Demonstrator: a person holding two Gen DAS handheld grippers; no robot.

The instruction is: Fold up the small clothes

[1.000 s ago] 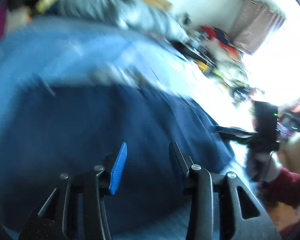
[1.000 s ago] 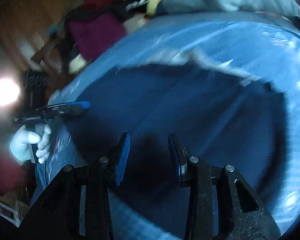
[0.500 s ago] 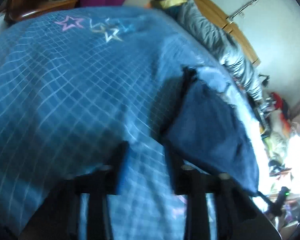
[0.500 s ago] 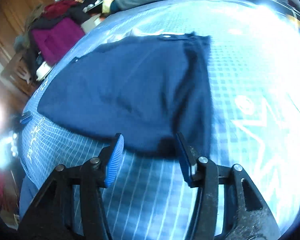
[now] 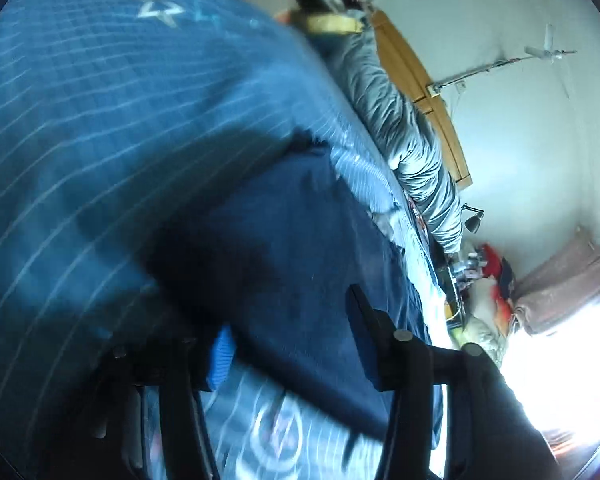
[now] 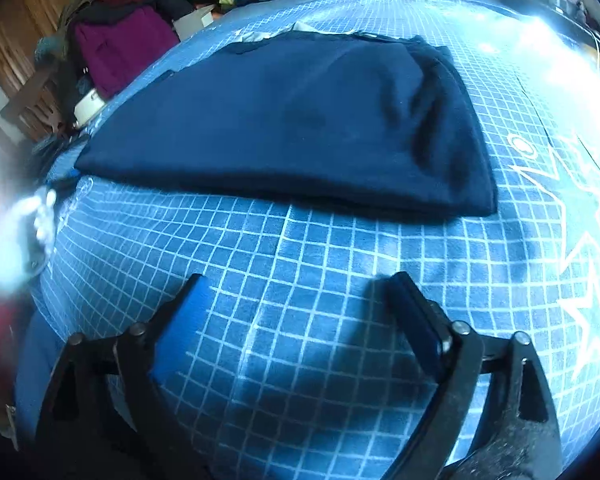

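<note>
Half a second ago the right tool point(image 6: 296, 304) hung at the near edge of the navy garment point(image 6: 300, 128); now it has drawn back over bare checked bedspread point(image 6: 300, 360), jaws wide apart and empty. The left tool point(image 5: 288, 340) has swung in over the cloth's near end, also spread and holding nothing (its view is blurred). This fold looks finished. The garment lies flat on the bed, long axis left to right in the right view, its creased, squarer end on the right.
</note>
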